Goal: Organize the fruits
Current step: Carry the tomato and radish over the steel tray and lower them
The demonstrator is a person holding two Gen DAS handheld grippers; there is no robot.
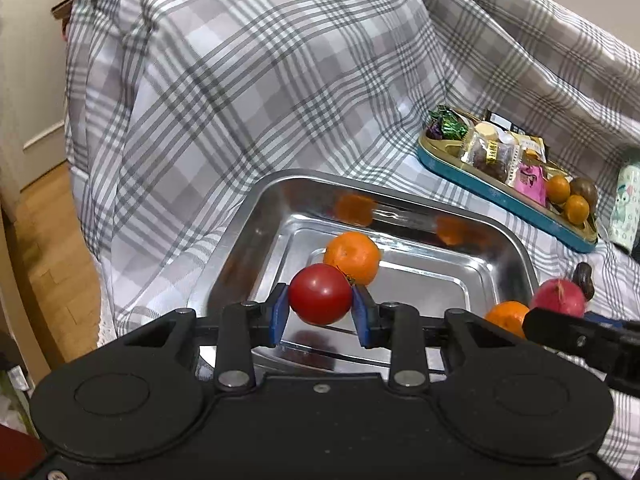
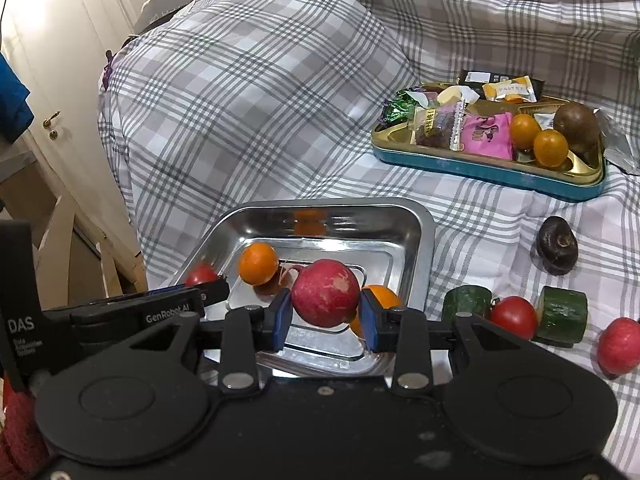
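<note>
My left gripper [image 1: 321,312] is shut on a red tomato [image 1: 320,294], held over the near edge of a steel tray [image 1: 516,248]. An orange [image 1: 352,257] lies in the tray behind it. My right gripper [image 2: 326,316] is shut on a pink-red radish [image 2: 325,293] above the same tray [image 2: 424,240]. In the right wrist view the tray holds an orange [image 2: 258,263] and a second orange [image 2: 382,298] behind the radish. The left gripper with its tomato [image 2: 201,275] shows at the left there. The right gripper and radish [image 1: 558,296] show at the right in the left wrist view.
A blue tin [image 2: 492,170] with sweets, two small oranges [image 2: 538,138] and a brown fruit [image 2: 576,126] sits at back right. On the checked cloth lie two cucumber pieces [image 2: 562,314], a tomato [image 2: 514,316], a red fruit [image 2: 618,346] and a dark fruit [image 2: 556,250].
</note>
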